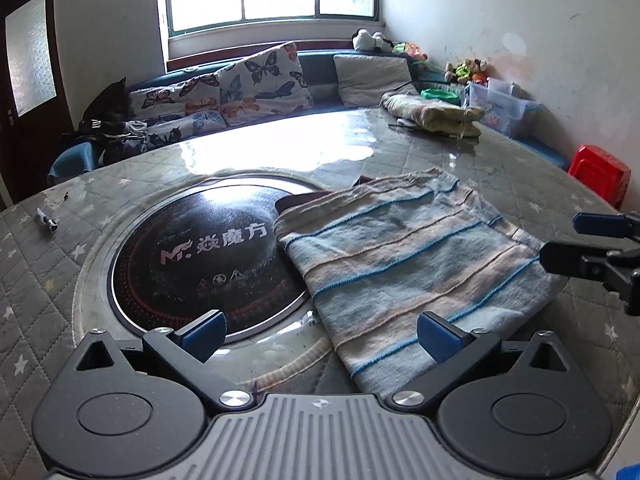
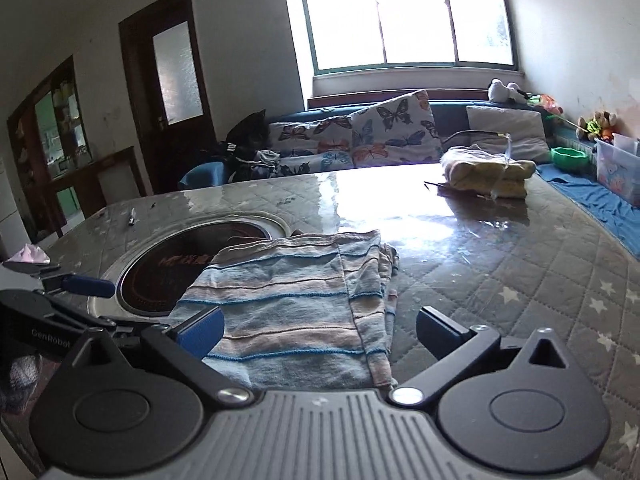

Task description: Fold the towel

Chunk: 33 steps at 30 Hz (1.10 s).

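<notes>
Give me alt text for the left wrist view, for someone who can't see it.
A folded, blue-and-beige striped towel lies on a quilted, star-patterned table, partly covering a round black cooktop set into it. The left tool is open, holding nothing, near the towel's front edge; the right tool enters from the right.

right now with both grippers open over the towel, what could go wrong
The striped towel partly overlies the round cooktop; if that is warm, the cloth could scorch. Its layered right edge looks loose, so a pinch by the right gripper may catch only some layers. The glossy table might let the towel slide when the left gripper pulls.
</notes>
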Each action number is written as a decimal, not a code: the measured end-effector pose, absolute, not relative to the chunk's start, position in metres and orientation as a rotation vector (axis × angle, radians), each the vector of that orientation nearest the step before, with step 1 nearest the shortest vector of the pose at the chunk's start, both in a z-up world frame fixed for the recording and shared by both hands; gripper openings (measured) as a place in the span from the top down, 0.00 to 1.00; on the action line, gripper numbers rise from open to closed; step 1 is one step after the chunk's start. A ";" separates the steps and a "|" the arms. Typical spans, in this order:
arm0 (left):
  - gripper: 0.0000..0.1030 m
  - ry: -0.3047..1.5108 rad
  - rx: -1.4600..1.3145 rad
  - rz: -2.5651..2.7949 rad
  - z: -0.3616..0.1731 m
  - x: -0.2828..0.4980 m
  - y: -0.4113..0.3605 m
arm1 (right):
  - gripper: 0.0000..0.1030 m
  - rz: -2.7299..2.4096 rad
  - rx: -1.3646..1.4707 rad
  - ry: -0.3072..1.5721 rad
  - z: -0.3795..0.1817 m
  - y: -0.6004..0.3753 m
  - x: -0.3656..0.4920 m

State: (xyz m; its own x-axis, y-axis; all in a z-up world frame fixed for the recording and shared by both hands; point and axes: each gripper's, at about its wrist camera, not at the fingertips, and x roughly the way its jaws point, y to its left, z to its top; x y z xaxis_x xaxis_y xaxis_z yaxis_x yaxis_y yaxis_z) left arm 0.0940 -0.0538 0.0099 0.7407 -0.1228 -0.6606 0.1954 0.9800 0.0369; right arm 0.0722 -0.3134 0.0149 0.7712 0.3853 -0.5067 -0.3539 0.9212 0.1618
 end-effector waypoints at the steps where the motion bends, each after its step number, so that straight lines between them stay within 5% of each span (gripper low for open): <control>1: 0.00 0.719 0.108 -0.169 0.009 0.094 -0.054 | 0.00 0.399 0.063 0.564 0.015 -0.314 0.072; 33: 0.00 0.784 0.097 -0.193 -0.008 0.072 -0.059 | 0.00 0.332 0.024 0.602 0.012 -0.300 0.058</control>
